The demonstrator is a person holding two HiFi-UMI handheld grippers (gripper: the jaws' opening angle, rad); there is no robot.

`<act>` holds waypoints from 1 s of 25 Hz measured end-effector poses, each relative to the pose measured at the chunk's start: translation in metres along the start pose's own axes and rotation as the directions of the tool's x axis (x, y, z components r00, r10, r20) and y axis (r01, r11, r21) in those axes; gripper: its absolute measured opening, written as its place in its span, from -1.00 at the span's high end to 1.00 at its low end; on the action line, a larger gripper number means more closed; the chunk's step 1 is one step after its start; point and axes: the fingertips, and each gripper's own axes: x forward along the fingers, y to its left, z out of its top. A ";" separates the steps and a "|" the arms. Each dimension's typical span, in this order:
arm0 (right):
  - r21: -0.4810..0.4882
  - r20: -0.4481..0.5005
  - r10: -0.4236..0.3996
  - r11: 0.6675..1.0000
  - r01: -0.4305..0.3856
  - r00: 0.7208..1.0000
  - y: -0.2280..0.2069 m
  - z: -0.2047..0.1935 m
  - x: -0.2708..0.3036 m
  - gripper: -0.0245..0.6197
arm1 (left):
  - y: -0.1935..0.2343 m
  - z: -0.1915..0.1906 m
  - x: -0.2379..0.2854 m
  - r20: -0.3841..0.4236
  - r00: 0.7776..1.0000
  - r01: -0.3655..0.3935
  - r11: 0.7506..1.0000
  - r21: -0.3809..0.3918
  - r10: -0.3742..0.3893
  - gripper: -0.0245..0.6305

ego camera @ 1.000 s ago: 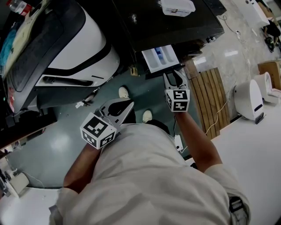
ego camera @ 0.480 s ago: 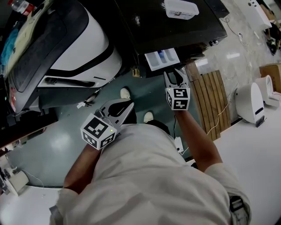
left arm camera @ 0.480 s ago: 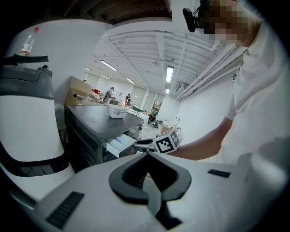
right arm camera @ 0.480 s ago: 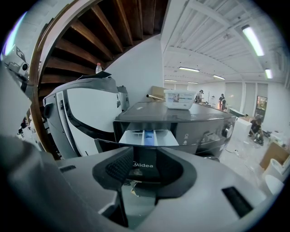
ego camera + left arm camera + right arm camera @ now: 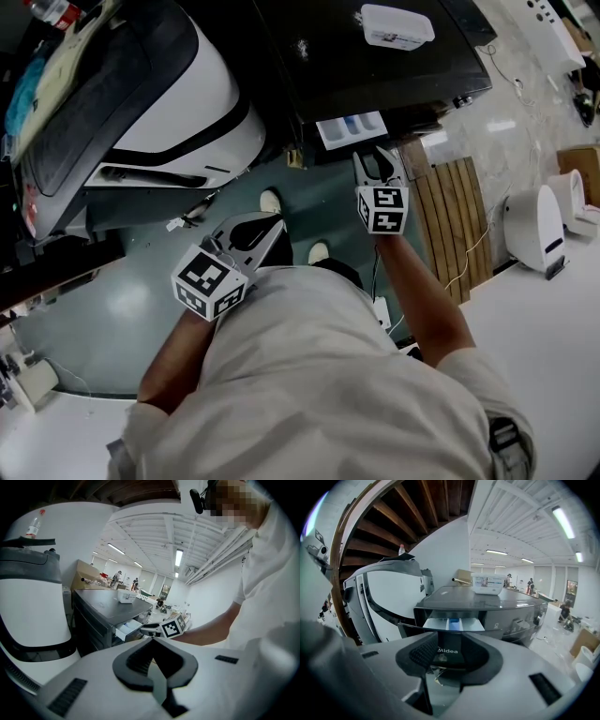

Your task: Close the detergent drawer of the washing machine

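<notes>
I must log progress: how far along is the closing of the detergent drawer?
Done: nothing finished; the detergent drawer sticks partly out of the washing machine, compartments showing. In hand: the right gripper, jaws apart, sits at its front panel. To do: push it flush. The left gripper is shut, away from it.

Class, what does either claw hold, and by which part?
Nothing. Left claw shut and empty; right claw, slightly apart, is at the detergent drawer, gripping nothing.
</notes>
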 end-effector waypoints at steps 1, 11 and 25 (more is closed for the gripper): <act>0.001 0.000 0.001 1.000 -0.001 1.000 0.000 0.001 0.002 0.45 | 0.001 0.001 0.000 0.000 1.000 -0.002 1.000 -0.001 0.002 0.94; -0.006 0.003 0.010 1.000 -0.010 1.000 0.000 0.011 0.017 0.45 | 0.009 0.008 0.007 0.007 1.000 -0.002 1.000 -0.005 0.002 0.94; -0.009 0.005 0.007 1.000 -0.007 1.000 0.000 0.022 0.037 0.45 | 0.024 0.013 0.007 0.006 1.000 -0.010 1.000 -0.015 0.010 0.94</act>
